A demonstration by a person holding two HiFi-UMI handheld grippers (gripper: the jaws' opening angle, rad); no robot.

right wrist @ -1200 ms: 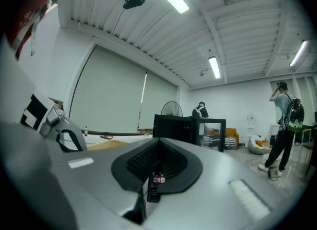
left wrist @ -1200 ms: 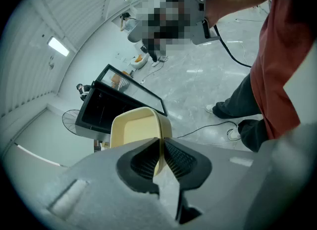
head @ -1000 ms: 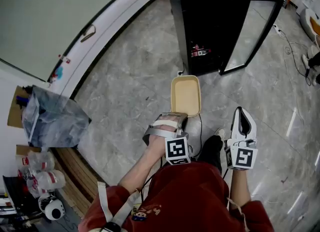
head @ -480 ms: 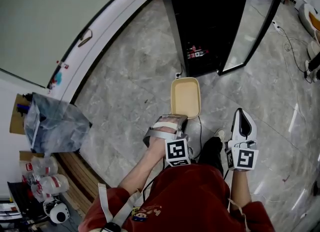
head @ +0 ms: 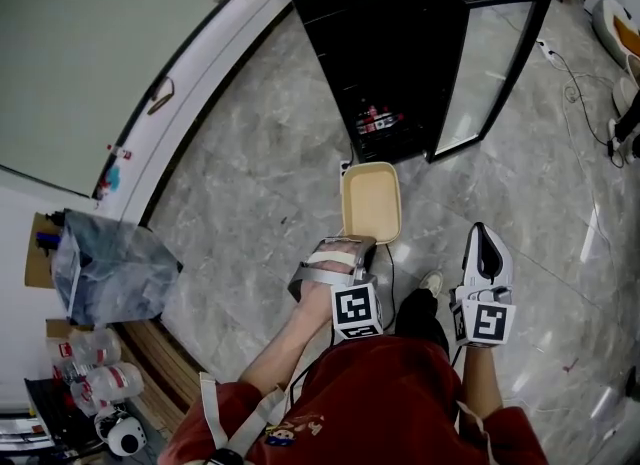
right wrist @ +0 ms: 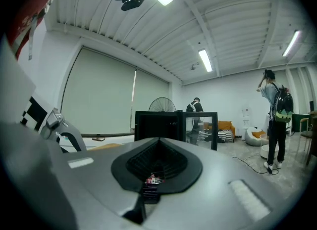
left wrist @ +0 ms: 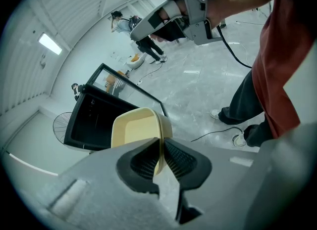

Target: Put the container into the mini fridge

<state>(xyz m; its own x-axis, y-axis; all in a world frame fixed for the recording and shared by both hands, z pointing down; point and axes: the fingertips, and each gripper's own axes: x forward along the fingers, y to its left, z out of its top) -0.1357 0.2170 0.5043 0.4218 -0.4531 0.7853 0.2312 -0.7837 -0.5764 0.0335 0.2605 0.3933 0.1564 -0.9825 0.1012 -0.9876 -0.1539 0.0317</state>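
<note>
The nearest risk lies in the hold itself. The left claw (head: 352, 240) has the cream container (head: 371, 201) by one short edge only, so the tray juts out flat beyond the pads and its weight could lever it downward or twist it loose if the hand swings quickly. A cable (head: 391, 271) lies on the floor (head: 250, 183) by the person's feet and may catch a step. Farther on, the mini fridge (head: 385, 53) stands with its glass door (head: 490, 63) swung open. The container's far end could knock the cabinet's frame or the cans inside if it goes in skewed.

The right claw (right wrist: 157, 162) is pressed together on nothing and hangs beside the leg. The left claw's pads pinch the container's thin rim with almost no gap. How deep the rim sits is hard to judge, probably shallow. The container hangs above the floor, short of the fridge opening.
</note>
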